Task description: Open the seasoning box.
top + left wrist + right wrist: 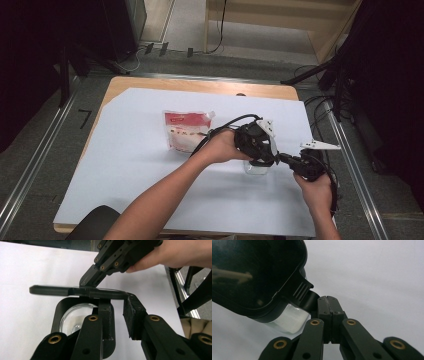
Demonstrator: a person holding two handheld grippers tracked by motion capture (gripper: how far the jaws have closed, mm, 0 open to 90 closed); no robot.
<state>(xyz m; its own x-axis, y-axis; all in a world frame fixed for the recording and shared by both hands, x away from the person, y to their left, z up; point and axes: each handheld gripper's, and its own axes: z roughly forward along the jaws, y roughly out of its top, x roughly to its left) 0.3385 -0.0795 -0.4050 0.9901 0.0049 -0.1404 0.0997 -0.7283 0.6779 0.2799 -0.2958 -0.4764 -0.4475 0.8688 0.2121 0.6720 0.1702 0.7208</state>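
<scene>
Clear container sits on the white table sheet, right of middle. Its black lid is tipped up over it. Right gripper has its jaws pinched tight on the lid's tab. Left gripper stands half open, the lid lying just past its tips, one jaw against the lid's underside.

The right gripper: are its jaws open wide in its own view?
No, the right gripper has its jaws pressed together, pinching the black lid's tab.
</scene>
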